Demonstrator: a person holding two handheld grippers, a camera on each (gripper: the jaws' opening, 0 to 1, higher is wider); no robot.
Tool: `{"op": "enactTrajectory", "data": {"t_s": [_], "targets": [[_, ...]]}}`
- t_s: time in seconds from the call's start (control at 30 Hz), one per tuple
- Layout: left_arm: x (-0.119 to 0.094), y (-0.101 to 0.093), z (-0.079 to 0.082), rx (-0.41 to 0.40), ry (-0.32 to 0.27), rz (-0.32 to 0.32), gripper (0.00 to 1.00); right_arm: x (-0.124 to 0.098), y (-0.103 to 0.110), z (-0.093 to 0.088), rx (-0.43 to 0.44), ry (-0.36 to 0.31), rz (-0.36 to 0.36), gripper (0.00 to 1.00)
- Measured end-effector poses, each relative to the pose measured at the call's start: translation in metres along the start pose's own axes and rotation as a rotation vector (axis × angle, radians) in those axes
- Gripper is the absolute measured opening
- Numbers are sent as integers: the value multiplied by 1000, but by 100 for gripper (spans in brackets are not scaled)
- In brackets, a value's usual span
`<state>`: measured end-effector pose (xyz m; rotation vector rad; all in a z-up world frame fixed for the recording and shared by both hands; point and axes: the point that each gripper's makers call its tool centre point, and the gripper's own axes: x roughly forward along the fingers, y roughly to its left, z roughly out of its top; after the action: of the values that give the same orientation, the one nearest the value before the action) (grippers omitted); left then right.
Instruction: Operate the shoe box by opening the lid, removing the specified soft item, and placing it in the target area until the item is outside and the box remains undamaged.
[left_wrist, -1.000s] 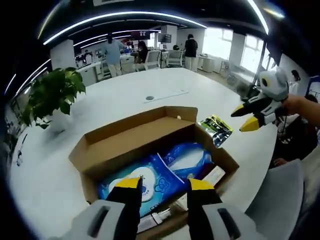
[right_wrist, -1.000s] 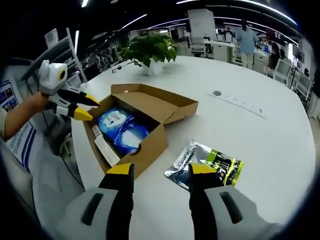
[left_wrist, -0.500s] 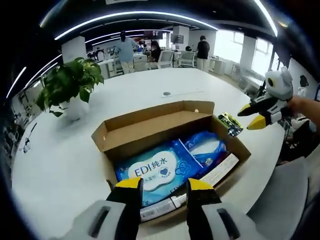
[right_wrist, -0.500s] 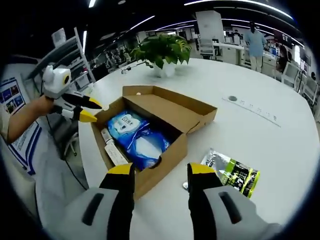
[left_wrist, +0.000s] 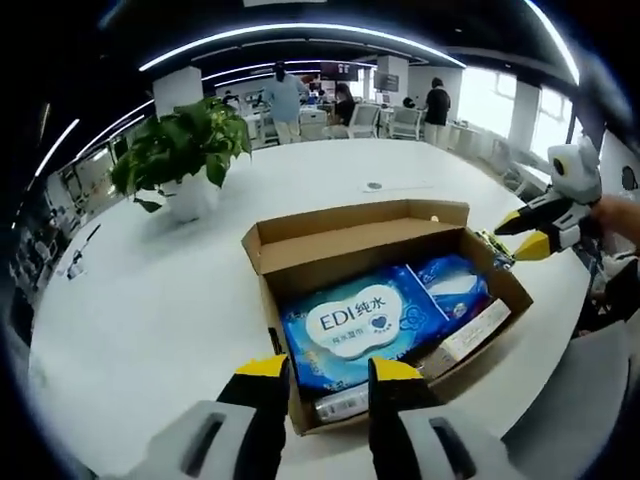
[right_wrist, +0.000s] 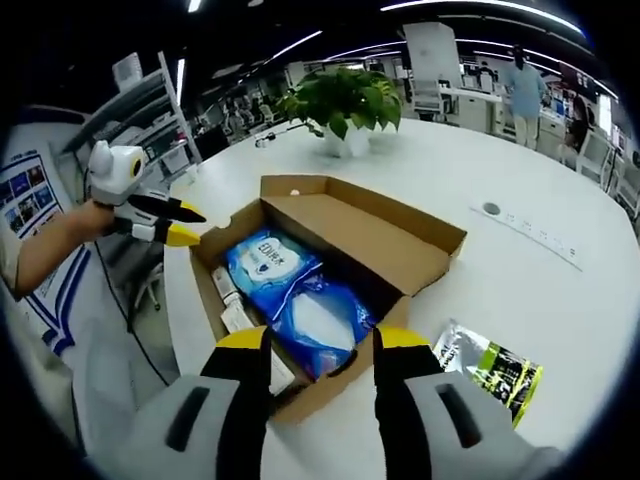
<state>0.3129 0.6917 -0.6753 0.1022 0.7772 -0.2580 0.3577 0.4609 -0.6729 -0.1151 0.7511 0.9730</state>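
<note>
Both grippers have drifted in closer over the last second, so the shoe box (left_wrist: 385, 300) now sits right under them, lid already flipped back. The left gripper (left_wrist: 318, 368) hovers over the near edge, jaws parted and empty, and the right gripper (right_wrist: 309, 340) is the same on its side. The blue wipes pack (left_wrist: 362, 324) is still inside, filling the middle. A foil pouch (right_wrist: 492, 365) lies on the white table (left_wrist: 150, 310) just right of the box. Looks like the reach-in comes next.

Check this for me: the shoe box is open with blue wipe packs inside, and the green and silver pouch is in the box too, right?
Not quite. The shoe box is open with blue wipe packs inside, but the green and silver pouch lies on the table outside the box, as the right gripper view shows.
</note>
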Motion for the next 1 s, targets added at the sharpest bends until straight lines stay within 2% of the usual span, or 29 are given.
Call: {"op": "enactTrajectory", "data": {"t_s": [0.37,0.6,0.83,1.0], "targets": [[3,18,-23,-47,25,38,27,25,11,4,-2,11,19,35],[7,23,-35,-106,42,46,15,43,19,8,-8,12,30,33],[7,28,-38,-128,45,67,5,60,26,9,-21,25,49,31],[7,27,-39,-141,47,56,5,75,31,9,-31,35,63,30]]}}
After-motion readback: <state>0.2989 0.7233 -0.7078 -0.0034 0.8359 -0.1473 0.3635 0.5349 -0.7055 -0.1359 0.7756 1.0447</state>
